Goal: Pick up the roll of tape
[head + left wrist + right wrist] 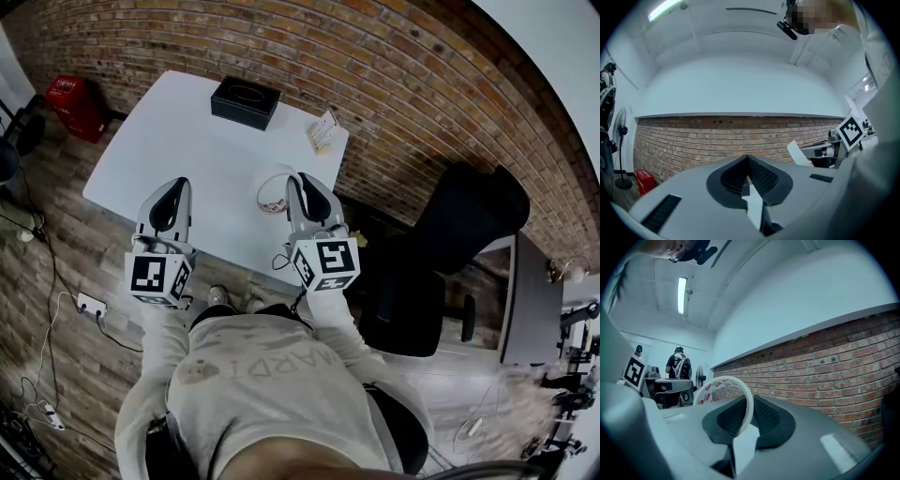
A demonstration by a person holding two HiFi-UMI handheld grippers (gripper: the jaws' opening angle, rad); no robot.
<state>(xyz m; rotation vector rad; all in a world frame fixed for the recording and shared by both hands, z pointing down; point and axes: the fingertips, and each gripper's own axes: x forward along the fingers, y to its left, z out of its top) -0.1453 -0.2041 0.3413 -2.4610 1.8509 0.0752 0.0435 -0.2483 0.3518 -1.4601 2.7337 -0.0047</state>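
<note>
Gripping the roll of tape (748, 397) by one side of its ring, your right gripper (750, 400) has its jaws partly closed, with the ribbed pads pressed against the band from inside and outside. The roll stands upright on edge, and most of the ring sticks out up and to the left of the jaw tips. From the head view, that right gripper (298, 184) points level across the table (187, 141) near its near right corner, with the roll of tape (273, 192) just to its left over the white top. You can't tell from these views whether the roll clears the surface. Your left gripper (747, 158) is level too, with its jaw tips together and nothing between them. In the head view the left gripper (174, 190) sits over the near edge of the table, well apart from the roll. Farther out, a black box (245, 101) rests at the far edge, and a small stack of cards (323, 131) lies near the far right corner. Beyond the table runs the brick wall (375, 75), with a red crate (77, 105) on the floor off the far left corner and a black office chair (469, 225) off the right side.
</note>
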